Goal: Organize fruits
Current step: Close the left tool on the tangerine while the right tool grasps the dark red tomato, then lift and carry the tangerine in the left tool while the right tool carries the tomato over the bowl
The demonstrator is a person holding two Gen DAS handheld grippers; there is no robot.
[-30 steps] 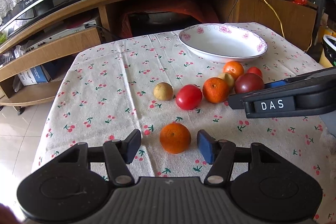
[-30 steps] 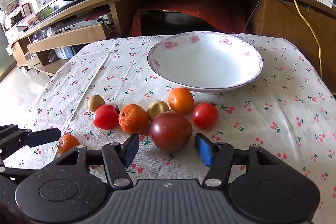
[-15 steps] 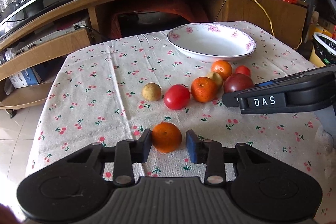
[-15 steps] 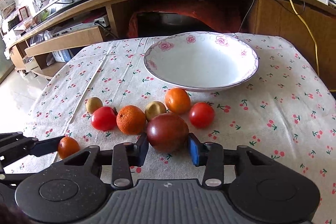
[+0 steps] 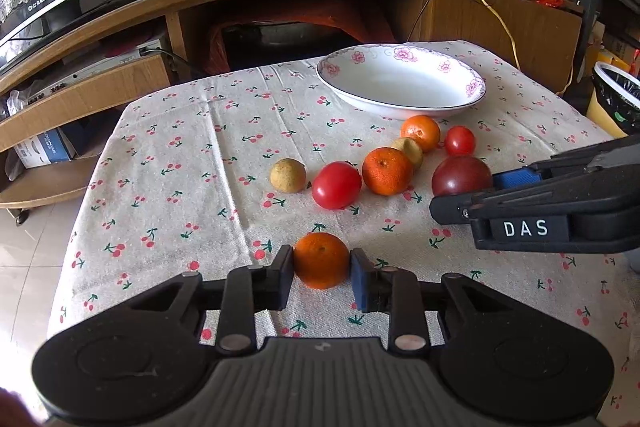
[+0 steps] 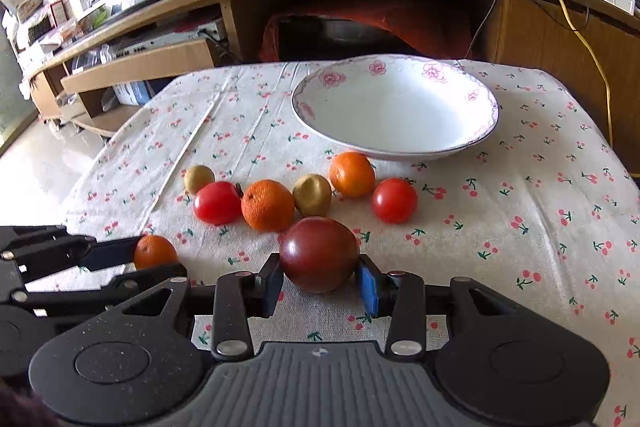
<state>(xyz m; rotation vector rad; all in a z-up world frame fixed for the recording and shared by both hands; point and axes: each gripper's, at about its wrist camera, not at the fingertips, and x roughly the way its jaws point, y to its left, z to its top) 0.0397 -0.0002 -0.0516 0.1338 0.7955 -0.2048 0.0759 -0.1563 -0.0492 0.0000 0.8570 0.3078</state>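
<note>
We had both tongs closed on fruit at once. The left tongs (image 5: 322,271) were clenched on a small mandarin (image 5: 321,259) sitting alone on the bench (image 5: 168,163), its pads pressing either side. The right tongs (image 6: 318,281) gripped the dark purple plum (image 6: 319,253) at the near edge of the cluster.

The white floral bowl (image 6: 486,131) stood empty behind the row of two tomatoes, two mandarins and two small brownish fruits, so we judged it the likely destination.

To do the lift well, we needed to raise each piece straight up before moving forward, because the plum lay just beside another mandarin (image 6: 267,204) and a sideways drag would set the neighbours rolling. Both grips looked centred, so gentle pressure seemed enough; squeezing harder risked bruising soft skin.
</note>
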